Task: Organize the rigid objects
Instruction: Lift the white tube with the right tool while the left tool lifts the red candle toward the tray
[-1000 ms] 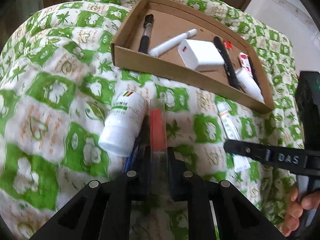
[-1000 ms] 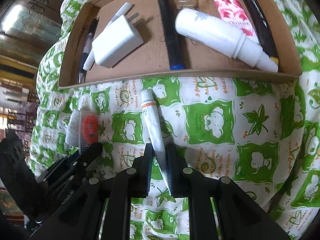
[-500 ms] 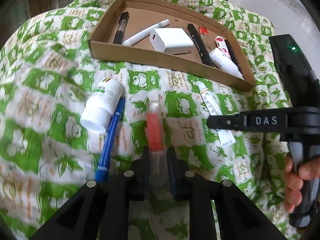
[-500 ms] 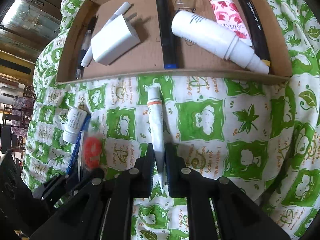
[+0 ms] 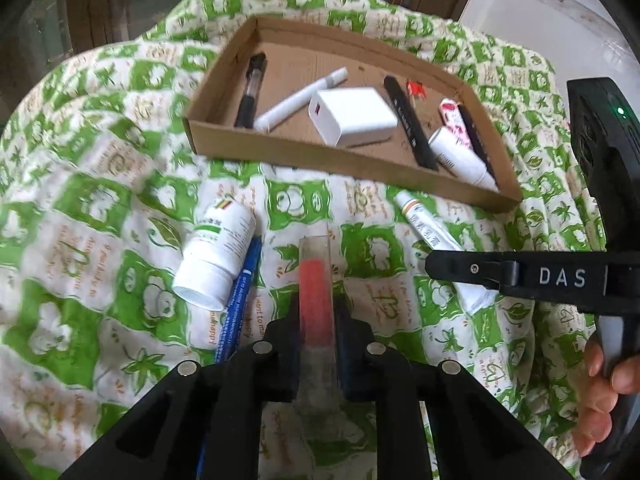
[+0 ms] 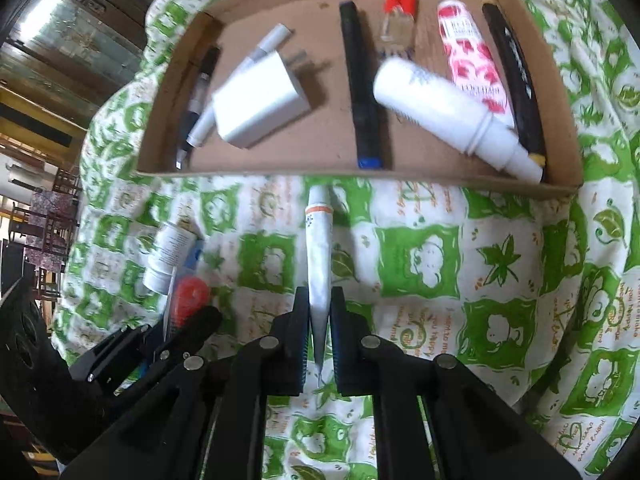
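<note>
Both grippers are loaded: the left gripper [image 5: 318, 330] clamps a clear case with a red insert [image 5: 316, 280], the right gripper [image 6: 319, 320] pinches a white tube [image 6: 319, 256]. Next comes the carry into the cardboard tray [image 6: 360, 172] ahead — each item's rear end is hidden between the jaws

Both views are lit by bright, diffuse daylight, and only short, soft shadows are cast inside the cardboard tray [image 5: 280, 151]. Strong barrel distortion is seen toward the edges, with black vignetting at the corners. Motion blur is seen on the white charger [image 6: 260, 104] and on the patterned cloth [image 6: 500, 264]. Mild glare is seen on the cabinet [image 6: 60, 40] at upper left.
</note>
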A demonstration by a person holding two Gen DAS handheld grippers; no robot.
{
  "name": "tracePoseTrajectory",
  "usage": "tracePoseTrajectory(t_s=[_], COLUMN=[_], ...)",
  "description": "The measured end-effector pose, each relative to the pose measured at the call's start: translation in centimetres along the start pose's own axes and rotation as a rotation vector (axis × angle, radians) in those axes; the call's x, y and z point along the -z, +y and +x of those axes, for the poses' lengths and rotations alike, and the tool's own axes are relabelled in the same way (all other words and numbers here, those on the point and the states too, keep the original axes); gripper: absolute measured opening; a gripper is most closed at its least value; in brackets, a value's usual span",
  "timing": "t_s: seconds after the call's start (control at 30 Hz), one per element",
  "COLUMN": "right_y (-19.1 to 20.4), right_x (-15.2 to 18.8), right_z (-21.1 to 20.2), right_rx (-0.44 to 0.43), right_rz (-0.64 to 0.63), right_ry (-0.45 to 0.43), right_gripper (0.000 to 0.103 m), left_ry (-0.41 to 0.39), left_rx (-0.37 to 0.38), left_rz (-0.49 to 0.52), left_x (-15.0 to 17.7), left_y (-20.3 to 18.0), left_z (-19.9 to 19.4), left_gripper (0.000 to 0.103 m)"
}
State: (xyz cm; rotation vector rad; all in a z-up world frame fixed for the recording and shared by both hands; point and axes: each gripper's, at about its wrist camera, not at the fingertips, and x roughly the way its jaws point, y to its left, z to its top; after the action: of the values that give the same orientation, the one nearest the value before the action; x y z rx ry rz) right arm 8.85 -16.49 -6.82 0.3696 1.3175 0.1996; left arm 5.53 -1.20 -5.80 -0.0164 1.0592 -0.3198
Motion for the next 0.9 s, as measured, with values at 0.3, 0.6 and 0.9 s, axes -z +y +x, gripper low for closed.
tracePoseTrajectory(t_s=[0.3,0.6,0.9], right_y=[0.2,0.4,0.2], right_x=[-0.1,-0.2,-0.4], right_z=[-1.3,-3.9,-4.1], right_rx=[-0.017,-0.090,-0.097], right_rz=[0.002,-0.001,0.003], right_ry=[-0.032,-0.064,-0.069], right_gripper=[0.009,0.009,0.009], left_ry=[-0.037,-0.091,-0.101], left_rx=[-0.026,0.050,0.027], left_rz=[0.013,-0.051,-0.040], left_x=[0.3,-0.1,-0.2], left_y=[0.1,1.0,0.7], left_z=[-1.4,-3.3,-3.7], left_gripper=[0.013,0.013,0.013])
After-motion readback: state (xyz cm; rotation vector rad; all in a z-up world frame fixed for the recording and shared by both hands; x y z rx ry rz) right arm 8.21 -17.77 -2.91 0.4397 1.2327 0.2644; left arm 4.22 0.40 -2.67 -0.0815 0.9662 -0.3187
